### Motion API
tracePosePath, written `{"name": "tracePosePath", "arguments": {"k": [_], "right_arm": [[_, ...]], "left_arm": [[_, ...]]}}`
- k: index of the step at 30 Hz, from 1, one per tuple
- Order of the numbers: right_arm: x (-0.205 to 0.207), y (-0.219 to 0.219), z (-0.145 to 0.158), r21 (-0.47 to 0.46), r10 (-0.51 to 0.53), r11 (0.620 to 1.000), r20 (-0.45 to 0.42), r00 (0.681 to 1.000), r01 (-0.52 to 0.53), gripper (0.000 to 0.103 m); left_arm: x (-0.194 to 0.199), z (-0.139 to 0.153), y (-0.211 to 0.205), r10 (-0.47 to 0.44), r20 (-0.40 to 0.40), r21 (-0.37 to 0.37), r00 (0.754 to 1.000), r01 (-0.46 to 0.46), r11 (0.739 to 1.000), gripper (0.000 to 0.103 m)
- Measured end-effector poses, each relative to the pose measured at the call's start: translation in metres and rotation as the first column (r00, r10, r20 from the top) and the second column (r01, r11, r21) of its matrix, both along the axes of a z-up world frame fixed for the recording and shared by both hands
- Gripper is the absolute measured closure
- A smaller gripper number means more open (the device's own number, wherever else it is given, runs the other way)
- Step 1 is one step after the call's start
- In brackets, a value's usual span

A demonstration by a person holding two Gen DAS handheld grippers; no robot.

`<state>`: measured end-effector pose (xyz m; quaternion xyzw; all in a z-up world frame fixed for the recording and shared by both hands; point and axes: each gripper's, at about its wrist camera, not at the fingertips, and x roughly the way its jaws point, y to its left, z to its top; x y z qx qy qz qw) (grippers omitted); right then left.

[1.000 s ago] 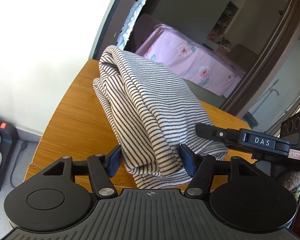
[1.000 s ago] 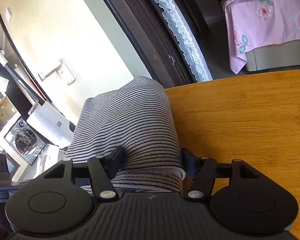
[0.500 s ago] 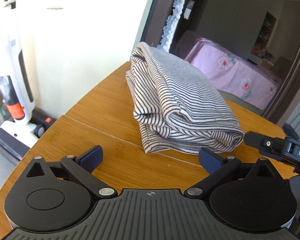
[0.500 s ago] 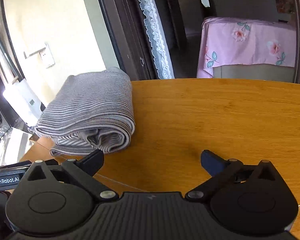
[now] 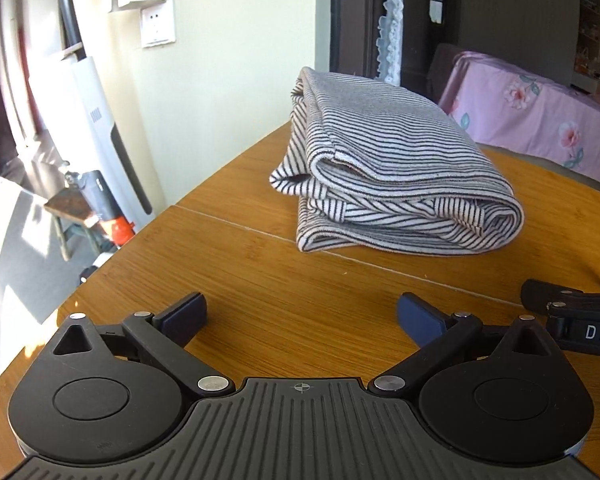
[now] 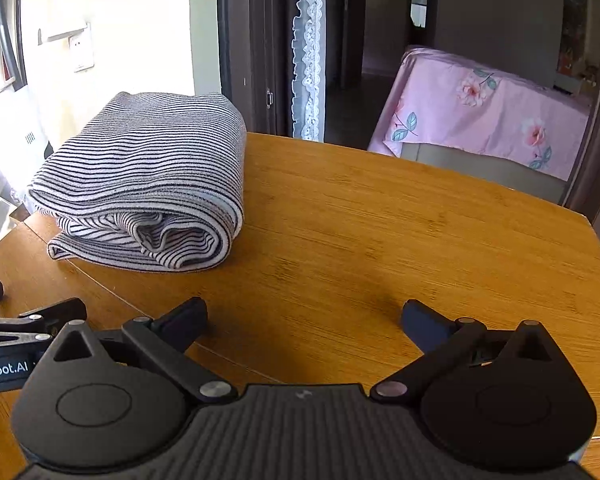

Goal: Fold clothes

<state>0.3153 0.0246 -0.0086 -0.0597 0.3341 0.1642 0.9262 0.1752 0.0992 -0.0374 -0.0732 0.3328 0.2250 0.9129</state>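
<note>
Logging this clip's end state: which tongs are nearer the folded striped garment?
Left, slightly. The left tongs sit open almost straight in front of the striped garment. The right tongs are open too, off to its right over bare table.

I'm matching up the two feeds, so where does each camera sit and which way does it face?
Left wrist: rides on the left claw, faces across the wooden table at the folded striped garment; its open fingers and the right claw's tip show.
Right wrist: rides on the right claw, faces across the table toward the doorway and pink bedspread; the garment lies left.
Shared: garment, table, bedspread, wall socket.
</note>
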Motion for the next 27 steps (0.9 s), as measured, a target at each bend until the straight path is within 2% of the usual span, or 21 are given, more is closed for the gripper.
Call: {"name": "tracePosePath", "arguments": {"k": [3,27], "right_arm": [[0.0004,-0.0004,0.0005,0.003,-0.003,1.000,-0.002,1.000,0.003,0.000],[-0.0008,-0.0036,0.0018,0.004,-0.012,1.000,-0.003,1.000,0.012,0.000]], "left_arm": [[0.0071,-0.0001,-0.0016,-0.033,0.000,-0.004,0.999,0.033,0.999,0.000],[0.0126,-0.0018,-0.0006,-0.034,0.001,-0.006,0.999,0.034,0.999,0.000]]}}
